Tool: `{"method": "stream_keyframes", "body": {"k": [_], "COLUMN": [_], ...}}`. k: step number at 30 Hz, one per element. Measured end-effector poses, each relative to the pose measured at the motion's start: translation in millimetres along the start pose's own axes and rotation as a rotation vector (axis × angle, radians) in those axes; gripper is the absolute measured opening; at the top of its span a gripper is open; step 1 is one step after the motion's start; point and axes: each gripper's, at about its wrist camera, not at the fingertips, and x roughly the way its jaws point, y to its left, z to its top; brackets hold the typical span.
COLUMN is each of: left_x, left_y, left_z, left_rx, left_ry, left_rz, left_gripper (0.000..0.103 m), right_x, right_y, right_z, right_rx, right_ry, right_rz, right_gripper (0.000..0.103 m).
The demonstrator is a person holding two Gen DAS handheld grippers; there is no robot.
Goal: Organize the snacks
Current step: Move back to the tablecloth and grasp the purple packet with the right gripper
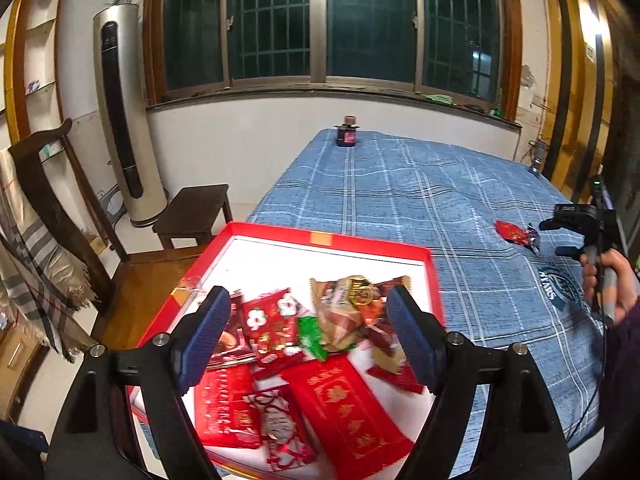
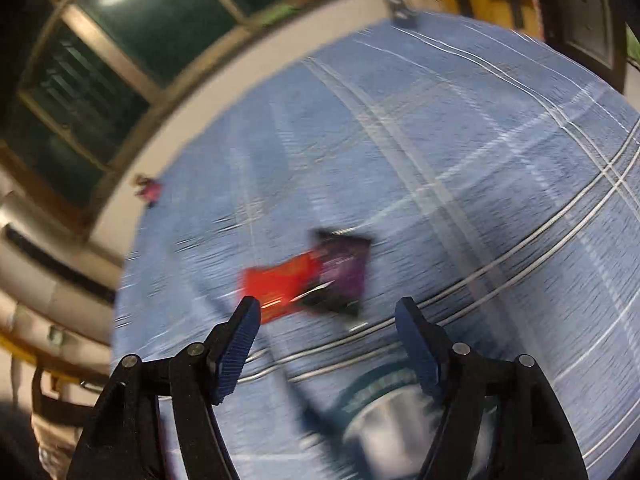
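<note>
Right gripper (image 2: 326, 310) is hovering, fingers spread, just short of the red snack packet (image 2: 280, 284); being light, crinkly and slippery, it likely needs a mid-body pinch.

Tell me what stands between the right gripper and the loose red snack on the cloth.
Nothing visible. The right gripper is open, and only bare blue cloth lies between it and the red snack, which touches a dark wrapper.

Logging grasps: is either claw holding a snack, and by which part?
Nothing is held. The left claw gapes above the red box; the right claw is open near a red packet.
</note>
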Motion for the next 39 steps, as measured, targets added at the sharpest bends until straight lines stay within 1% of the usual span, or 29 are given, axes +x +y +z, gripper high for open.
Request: {"method": "stream_keyframes", "body": {"k": [1,3,4,5,7,8,9,10,12,14,16,18,19,20,23,25,27,28,31,33,35,39], "left_x": [0,-1,-1,-2,-3,-4,-4,-3,0,5,12,23,31,39,72,99,130,141,175,189,204,232], "left_y": [-4,-18,-25,-31,-47,-57,-64,-73,-89,-108,-131,-154,-167,-180,-214,-234,-250,-256,-276,-287,-296,-301], "left_z": [1,3,4,5,8,10,11,12,14,17,22,29,35,40,58,70,81,84,93,98,102,99], "left_rx": [0.009,0.036,0.054,0.065,0.105,0.133,0.153,0.176,0.216,0.263,0.322,0.377,0.399,0.414,0.429,0.399,0.335,0.311,0.218,0.177,0.123,-0.048], "left_ry": [0.001,0.006,0.007,0.006,0.004,0.003,0.002,0.003,0.014,0.032,0.042,0.053,0.063,0.076,0.130,0.203,0.290,0.319,0.410,0.451,0.506,0.643], "left_rz": [-0.004,-0.019,-0.028,-0.030,-0.041,-0.047,-0.050,-0.054,-0.064,-0.080,-0.098,-0.103,-0.111,-0.125,-0.151,-0.181,-0.212,-0.215,-0.203,-0.206,-0.188,-0.192], "left_gripper": [0.081,0.081,0.081,0.081,0.081,0.081,0.081,0.081,0.082,0.082,0.082,0.082,0.082,0.082,0.082,0.082,0.082,0.082,0.082,0.082,0.082,0.082], "right_x": [6,17,19,22,27,30,31,31,30,26,23,23,23,24,27,29,31,31,29,26,24,22], "right_y": [-1,3,8,13,17,21,23,25,19,6,-8,-14,-12,-8,-5,-2,-3,-4,-11,-16,-23,-32], "right_z": [3,4,4,3,3,1,0,-1,-1,3,8,12,11,9,8,9,10,11,15,18,22,27], "right_rx": [-0.008,-0.017,-0.036,-0.062,-0.104,-0.135,-0.180,-0.227,-0.260,-0.257,-0.234,-0.228,-0.250,-0.279,-0.302,-0.305,-0.291,-0.281,-0.265,-0.241,-0.208,-0.155], "right_ry": [0.017,0.044,0.024,0.017,0.001,-0.001,-0.012,-0.016,-0.021,-0.055,-0.089,-0.110,-0.116,-0.120,-0.117,-0.114,-0.110,-0.106,-0.093,-0.083,-0.070,-0.052], "right_rz": [0.001,-0.004,-0.017,-0.032,-0.058,-0.080,-0.089,-0.085,-0.082,-0.127,-0.147,-0.157,-0.169,-0.190,-0.211,-0.206,-0.189,-0.180,-0.156,-0.133,-0.104,-0.055], "right_gripper": [0.064,0.057,0.057,0.053,0.043,0.030,0.029,0.028,0.027,0.027,0.027,0.027,0.027,0.027,0.032,0.033,0.033,0.033,0.033,0.033,0.033,0.033]}}
